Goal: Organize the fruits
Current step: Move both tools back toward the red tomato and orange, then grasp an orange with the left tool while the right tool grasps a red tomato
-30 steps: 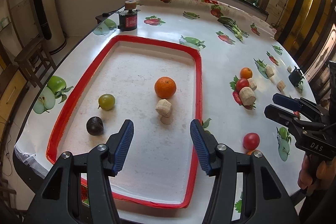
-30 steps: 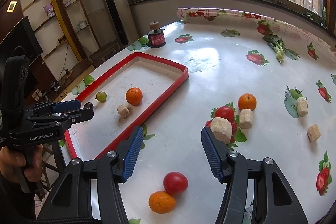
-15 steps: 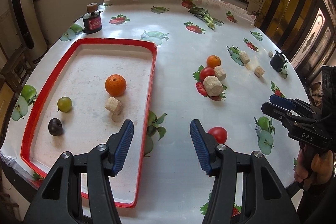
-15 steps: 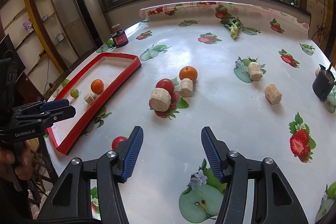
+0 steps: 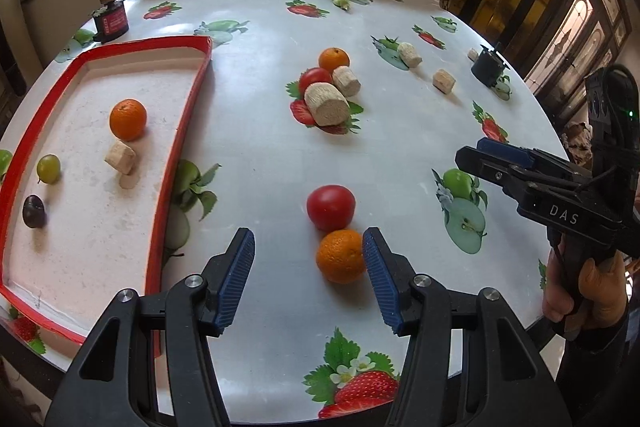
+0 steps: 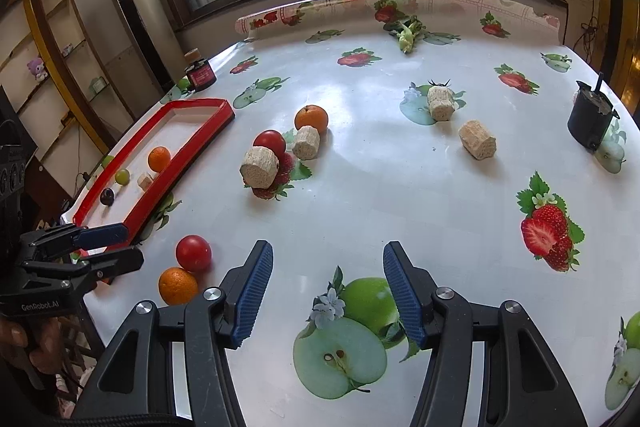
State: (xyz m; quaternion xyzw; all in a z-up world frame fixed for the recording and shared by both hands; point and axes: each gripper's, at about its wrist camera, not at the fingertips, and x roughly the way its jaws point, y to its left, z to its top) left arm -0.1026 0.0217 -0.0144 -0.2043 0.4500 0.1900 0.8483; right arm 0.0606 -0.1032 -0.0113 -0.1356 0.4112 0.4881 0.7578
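On the fruit-printed surface [image 5: 248, 155], the left tool [image 5: 308, 273] hangs with its blue pads spread apart and gripping nothing; a near orange [image 5: 340, 255] lies on the cloth between them, close against the right-hand pad, though whether that pad touches it cannot be told. Touching the orange on its far side is a red tomato [image 5: 331, 207]. Left of these lies a red-rimmed tray [image 5: 188, 119], which holds another orange [image 5: 128, 119], a cork-like chunk [image 5: 120, 157] just before it, a green grape [image 5: 48, 168] and a dark plum [image 5: 33, 211] nearer the left rim. Farther back, near the middle of the surface, a second tomato [image 5: 316, 79] and a small orange [image 5: 333, 59] sit packed with two tan cylinders, a large one [image 5: 326, 105] in front and a smaller one [image 5: 346, 81] beside it. Two more tan cylinders [image 6: 477, 139] lie well apart to the right, and a black cup [image 6: 591, 121] stands near the right edge. A dark jar [image 5: 110, 20] with a cork-coloured lid stands beyond the tray's far corner. The right tool [image 6: 328, 293] is likewise released and empty, its pads wide apart above a printed green apple, with no fruit between them. From its view the person's hand [image 6: 28, 343] grips the left tool's handle at the lower left, beside the near orange and tomato.
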